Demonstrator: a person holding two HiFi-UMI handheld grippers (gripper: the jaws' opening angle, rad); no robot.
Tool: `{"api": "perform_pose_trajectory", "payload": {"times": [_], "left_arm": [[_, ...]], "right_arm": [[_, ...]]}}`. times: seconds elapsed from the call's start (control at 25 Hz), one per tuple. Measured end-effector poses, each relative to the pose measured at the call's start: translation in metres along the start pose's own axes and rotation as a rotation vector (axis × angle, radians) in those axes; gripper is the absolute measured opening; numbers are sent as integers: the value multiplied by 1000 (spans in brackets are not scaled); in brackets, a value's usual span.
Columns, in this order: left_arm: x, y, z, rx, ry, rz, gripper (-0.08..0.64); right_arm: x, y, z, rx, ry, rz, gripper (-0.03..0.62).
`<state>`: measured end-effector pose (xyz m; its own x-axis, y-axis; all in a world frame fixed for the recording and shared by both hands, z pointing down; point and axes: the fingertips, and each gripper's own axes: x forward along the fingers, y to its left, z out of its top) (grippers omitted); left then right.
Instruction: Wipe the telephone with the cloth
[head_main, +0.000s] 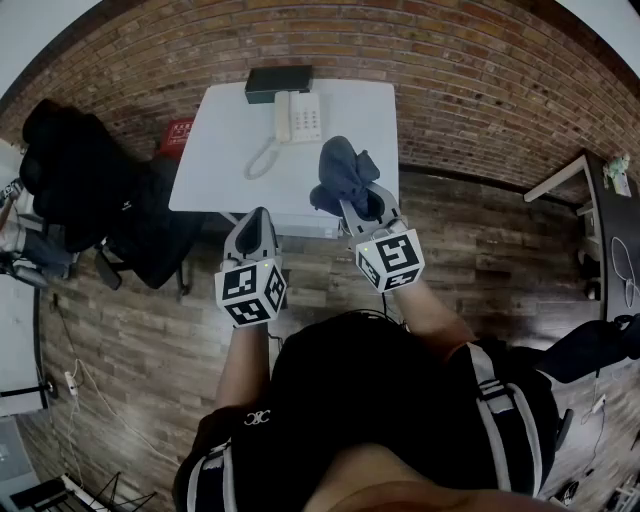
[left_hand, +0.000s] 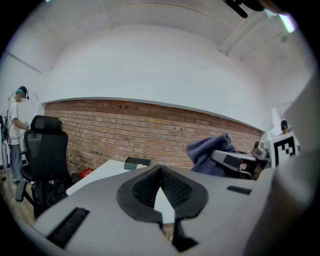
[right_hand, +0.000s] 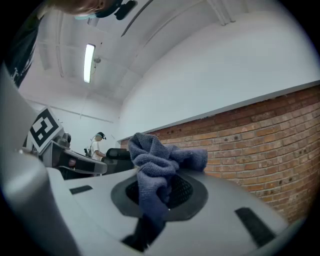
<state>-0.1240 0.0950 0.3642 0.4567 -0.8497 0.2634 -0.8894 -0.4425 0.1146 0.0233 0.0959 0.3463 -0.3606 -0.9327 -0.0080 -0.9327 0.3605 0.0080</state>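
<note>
Evidently the wiping is not yet under way. The right gripper (head_main: 362, 203) has its jaws clamped on the bunched blue cloth (head_main: 343, 172), held up over the near right part of the tabletop (head_main: 215, 150) and apart from the telephone (head_main: 298, 116). The telephone lies toward the far edge, just in front of a dark box (head_main: 279, 83). The left gripper (head_main: 256, 222) hovers short of the tabletop, its jaws closed tip to tip on nothing. The next move likely calls for carrying the cloth forward and down onto the telephone, perhaps with the left gripper steadying it against sliding.
</note>
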Motion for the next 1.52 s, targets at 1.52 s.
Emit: {"api": "perform_pose_trajectory", "payload": {"times": [1.52], "left_arm": [[10, 59, -13, -50, -12, 26, -3]], "right_arm": [[42, -7, -21, 50, -9, -92, 29]]}}
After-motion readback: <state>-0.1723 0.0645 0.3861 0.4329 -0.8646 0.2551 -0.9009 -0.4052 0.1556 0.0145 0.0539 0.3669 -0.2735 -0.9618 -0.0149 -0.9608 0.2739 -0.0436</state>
